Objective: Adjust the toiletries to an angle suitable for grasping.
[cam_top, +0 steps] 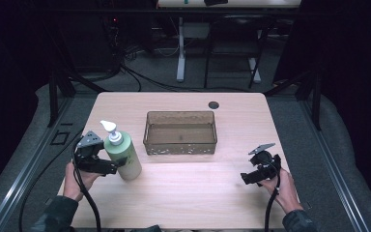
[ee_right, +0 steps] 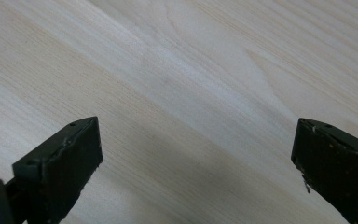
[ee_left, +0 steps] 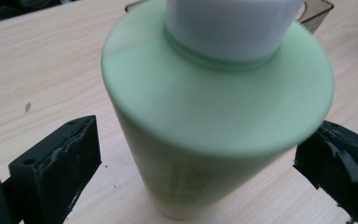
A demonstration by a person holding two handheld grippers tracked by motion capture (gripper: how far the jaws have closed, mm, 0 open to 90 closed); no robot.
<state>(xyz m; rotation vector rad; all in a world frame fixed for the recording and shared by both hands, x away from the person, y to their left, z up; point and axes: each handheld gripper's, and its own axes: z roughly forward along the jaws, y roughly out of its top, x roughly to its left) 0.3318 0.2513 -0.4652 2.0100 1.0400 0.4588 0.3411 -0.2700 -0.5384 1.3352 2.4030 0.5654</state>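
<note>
Left gripper [cam_top: 107,166] jaws open astride green pump bottle [cam_top: 124,155], lower left of frame; uneven closing risks tipping it. Right gripper [cam_top: 252,177] open, idle

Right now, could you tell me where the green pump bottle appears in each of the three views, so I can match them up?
High view: the green pump bottle stands left of centre on the table, beside the left gripper.
Left gripper view: it rises centre frame between the open jaws; contact is unclear.
Right gripper view: the frame holds bare tabletop and the right gripper.
Shared landmark: the pale wood-grain table.
</note>
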